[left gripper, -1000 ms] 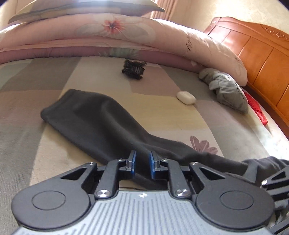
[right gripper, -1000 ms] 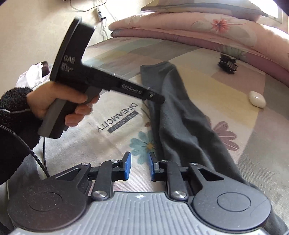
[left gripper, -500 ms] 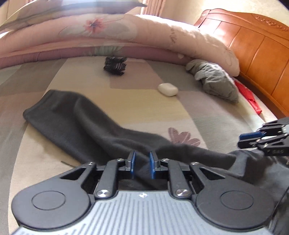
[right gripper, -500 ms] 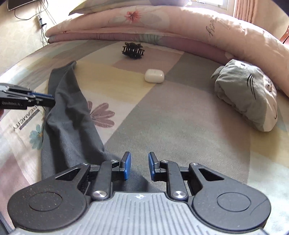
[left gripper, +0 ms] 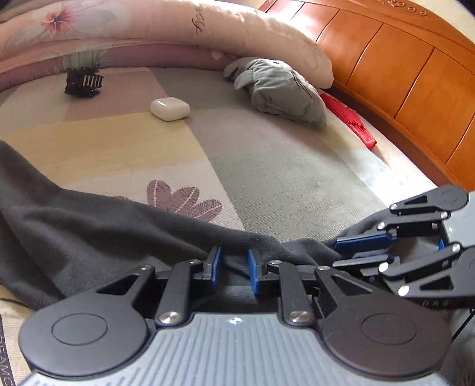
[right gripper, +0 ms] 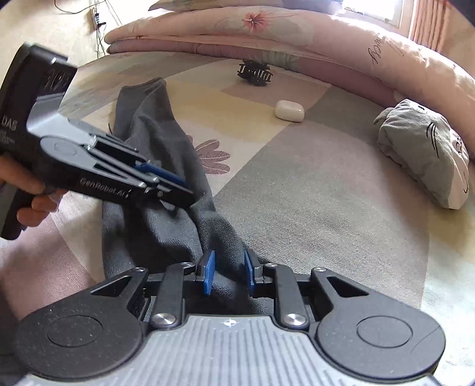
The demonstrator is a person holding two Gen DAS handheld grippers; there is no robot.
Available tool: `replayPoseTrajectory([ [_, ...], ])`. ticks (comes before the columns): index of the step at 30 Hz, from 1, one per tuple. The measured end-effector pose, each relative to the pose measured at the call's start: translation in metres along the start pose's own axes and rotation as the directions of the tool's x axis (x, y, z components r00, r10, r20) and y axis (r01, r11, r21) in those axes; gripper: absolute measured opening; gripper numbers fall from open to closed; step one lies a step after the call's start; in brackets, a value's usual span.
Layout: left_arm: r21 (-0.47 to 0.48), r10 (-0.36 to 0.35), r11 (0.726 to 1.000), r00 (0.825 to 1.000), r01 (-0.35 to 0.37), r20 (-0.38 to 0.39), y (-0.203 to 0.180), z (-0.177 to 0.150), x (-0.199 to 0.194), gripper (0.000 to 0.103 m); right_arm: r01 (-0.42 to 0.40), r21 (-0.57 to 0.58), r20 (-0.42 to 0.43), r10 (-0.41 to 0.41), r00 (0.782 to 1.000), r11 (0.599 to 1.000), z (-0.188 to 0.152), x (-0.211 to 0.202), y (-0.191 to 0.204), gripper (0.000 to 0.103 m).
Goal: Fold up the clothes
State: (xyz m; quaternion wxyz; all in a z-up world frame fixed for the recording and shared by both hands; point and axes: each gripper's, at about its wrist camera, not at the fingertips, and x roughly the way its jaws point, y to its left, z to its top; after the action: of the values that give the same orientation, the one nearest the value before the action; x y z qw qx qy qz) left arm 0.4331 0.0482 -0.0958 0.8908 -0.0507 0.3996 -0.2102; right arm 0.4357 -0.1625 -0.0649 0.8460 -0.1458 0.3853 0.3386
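Note:
A long dark grey garment (left gripper: pixel 89 231) (right gripper: pixel 154 142) lies stretched across the patterned bed sheet (left gripper: pixel 267 166). My left gripper (left gripper: pixel 233 265) is low on its right part. Its jaws are narrowly apart and opening, with a ridge of the cloth between the blue pads. In the right wrist view the left gripper (right gripper: pixel 190 190) reaches in from the left, held by a hand (right gripper: pixel 32 205). My right gripper (right gripper: pixel 228 271) sits on the garment's near end, with a fold of cloth in the narrow gap between its pads. In the left wrist view the right gripper (left gripper: pixel 338 252) is close on the right.
A folded light grey garment (left gripper: pixel 282 92) (right gripper: pixel 427 151) lies by the pink quilt (left gripper: pixel 178 26) (right gripper: pixel 297 32). A white earbud case (left gripper: pixel 169 109) (right gripper: pixel 289 110) and a black hair claw (left gripper: pixel 83 83) (right gripper: pixel 254 72) rest on the sheet. A red object (left gripper: pixel 350 121) lies beside the wooden headboard (left gripper: pixel 400 74).
My left gripper slid right along the garment and lower, ending close beside the right one. The right gripper swung back and came down onto the garment's near end. Cloth now sits between both pairs of pads.

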Motion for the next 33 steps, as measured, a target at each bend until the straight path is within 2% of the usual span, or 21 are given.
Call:
replayPoseTrajectory([
  [4, -0.011, 0.004, 1.000, 1.000, -0.004, -0.027, 0.002, -0.005, -0.010, 0.020, 0.027, 0.044, 0.089, -0.030, 0.996, 0.999, 0.016, -0.008, -0.021, 0.042],
  [8, -0.014, 0.007, 1.000, 0.999, -0.008, -0.036, 0.003, -0.006, -0.012, 0.020, -0.011, 0.045, 0.040, 0.009, 0.999, 0.999, 0.020, 0.015, -0.027, 0.042],
  [10, -0.015, 0.005, 1.000, 1.000, -0.005, -0.029, 0.004, -0.008, -0.013, 0.020, -0.004, -0.010, -0.007, 0.003, 1.000, 1.000, 0.012, 0.028, -0.015, 0.043],
  [15, -0.021, 0.001, 1.000, 1.000, -0.001, -0.012, 0.006, -0.013, -0.020, 0.024, 0.046, -0.054, 0.008, -0.045, 0.999, 0.997, -0.003, 0.028, 0.007, 0.042],
  [17, -0.031, 0.004, 1.000, 1.000, -0.004, -0.006, 0.005, -0.013, -0.026, 0.025, 0.046, -0.070, 0.003, -0.046, 0.999, 0.996, -0.005, 0.027, 0.011, 0.035],
  [18, -0.033, 0.004, 0.999, 1.000, -0.004, -0.002, 0.005, -0.013, -0.029, 0.026, 0.033, -0.071, -0.004, -0.033, 0.999, 0.997, -0.004, 0.026, 0.013, 0.025],
  [19, -0.032, 0.006, 0.999, 1.000, -0.006, 0.003, 0.004, -0.013, -0.032, 0.031, 0.018, -0.069, -0.011, -0.019, 1.000, 0.997, -0.003, 0.026, 0.013, 0.014],
  [21, -0.006, 0.016, 1.000, 1.000, -0.016, 0.017, 0.000, -0.014, -0.039, 0.040, 0.003, -0.071, -0.015, -0.004, 1.000, 0.997, 0.000, 0.026, 0.014, 0.007],
  [23, 0.013, 0.028, 1.000, 0.999, -0.028, 0.029, -0.001, -0.015, -0.046, 0.042, 0.010, -0.050, -0.007, -0.011, 1.000, 0.999, 0.003, 0.025, 0.008, 0.004],
  [28, 0.007, 0.048, 0.999, 0.998, -0.048, 0.047, 0.005, -0.019, -0.064, 0.045, 0.146, 0.050, 0.084, -0.150, 0.985, 0.988, 0.020, 0.021, -0.022, 0.004],
  [30, -0.001, 0.078, 0.997, 0.996, -0.078, 0.044, 0.011, -0.019, -0.066, 0.046, 0.182, 0.083, 0.070, -0.188, 0.980, 0.980, 0.024, 0.029, -0.032, 0.004],
  [33, -0.024, 0.127, 0.992, 0.992, -0.126, 0.028, 0.023, -0.021, -0.066, 0.046, 0.192, 0.125, 0.021, -0.196, 0.980, 0.973, 0.025, 0.043, -0.041, 0.005],
])
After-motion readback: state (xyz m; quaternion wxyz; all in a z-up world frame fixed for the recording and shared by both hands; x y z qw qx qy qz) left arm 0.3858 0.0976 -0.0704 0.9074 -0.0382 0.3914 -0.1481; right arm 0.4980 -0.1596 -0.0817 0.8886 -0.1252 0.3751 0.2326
